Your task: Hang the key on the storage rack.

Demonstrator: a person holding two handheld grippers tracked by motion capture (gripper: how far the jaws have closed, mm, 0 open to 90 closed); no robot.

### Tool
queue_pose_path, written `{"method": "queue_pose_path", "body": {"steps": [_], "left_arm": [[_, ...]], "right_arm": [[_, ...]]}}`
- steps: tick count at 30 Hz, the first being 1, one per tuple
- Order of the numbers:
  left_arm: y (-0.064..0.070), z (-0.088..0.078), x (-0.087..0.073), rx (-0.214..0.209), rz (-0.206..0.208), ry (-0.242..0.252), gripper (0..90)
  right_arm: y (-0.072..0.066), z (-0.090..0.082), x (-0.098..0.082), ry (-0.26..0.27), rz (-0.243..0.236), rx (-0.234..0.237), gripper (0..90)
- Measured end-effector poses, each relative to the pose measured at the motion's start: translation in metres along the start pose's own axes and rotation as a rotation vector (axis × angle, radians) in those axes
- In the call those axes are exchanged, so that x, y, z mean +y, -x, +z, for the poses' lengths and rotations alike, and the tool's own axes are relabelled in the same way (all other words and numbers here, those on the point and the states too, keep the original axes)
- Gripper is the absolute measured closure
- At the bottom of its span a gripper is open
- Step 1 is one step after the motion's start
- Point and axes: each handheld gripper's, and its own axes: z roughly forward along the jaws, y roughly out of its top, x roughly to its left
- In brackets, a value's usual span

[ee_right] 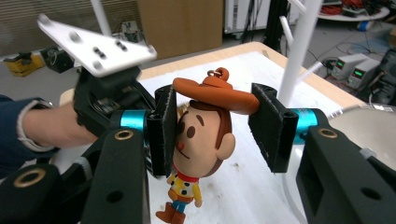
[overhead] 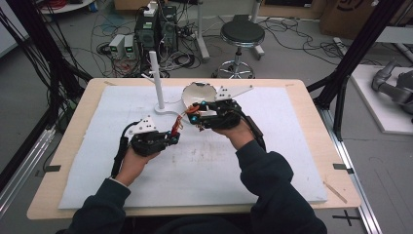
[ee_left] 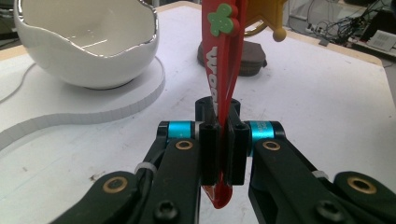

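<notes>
A cowboy figure (ee_right: 201,135) with a brown hat hangs upright between the pads of my right gripper (ee_right: 212,126). The jaws stand wide, with the hat brim touching both pads. A red strap (ee_left: 223,70) with white lettering and a green clover rises from my left gripper (ee_left: 223,135), whose jaws are shut on its lower end. In the high view the left gripper (overhead: 170,138) and right gripper (overhead: 195,116) sit close together mid-table, the red strap (overhead: 179,122) running between them.
A white bowl (overhead: 197,92) with a wavy rim sits just behind the right gripper, on a curved white base plate (ee_left: 93,109). A white peg stand (overhead: 156,78) rises at the back left. A dark oval object (ee_left: 233,58) lies beyond the strap.
</notes>
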Motion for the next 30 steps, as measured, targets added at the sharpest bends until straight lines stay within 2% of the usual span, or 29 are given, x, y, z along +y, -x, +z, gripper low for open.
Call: {"method": "queue_pose_path", "body": {"steps": [4,6,8,12,17,23,24,25,29,30], "left_arm": [[-0.004,-0.006,0.005,-0.008,-0.028,-0.006,86.5],[-0.006,-0.010,0.009,-0.008,-0.029,-0.008,86.5],[-0.009,-0.015,0.015,0.013,-0.011,-0.012,86.5],[-0.017,-0.023,0.033,0.054,-0.004,-0.002,86.5],[-0.025,-0.034,0.057,0.129,0.035,-0.050,86.4],[-0.040,-0.051,0.073,0.208,0.014,-0.059,86.2],[-0.042,-0.054,0.076,0.224,0.009,-0.063,86.2],[-0.044,-0.057,0.079,0.236,0.003,-0.062,86.2],[-0.053,-0.064,0.092,0.299,-0.032,-0.063,86.2],[-0.055,-0.065,0.096,0.320,-0.040,-0.063,86.2]], "right_arm": [[0.005,-0.004,-0.010,-0.003,0.017,-0.007,54.0],[0.007,-0.004,-0.016,-0.004,0.027,-0.006,53.8],[0.010,-0.004,-0.024,-0.018,0.038,0.003,53.2],[0.010,-0.003,-0.029,-0.023,0.039,0.007,49.0],[0.014,-0.011,-0.035,0.003,0.061,-0.015,43.7],[0.022,-0.028,-0.048,0.022,0.097,-0.063,38.0],[0.025,-0.036,-0.054,0.023,0.108,-0.084,36.1],[0.025,-0.036,-0.054,0.023,0.108,-0.084,36.1],[0.032,-0.057,-0.068,0.038,0.133,-0.138,34.5],[0.032,-0.057,-0.068,0.038,0.133,-0.138,34.5]]}}
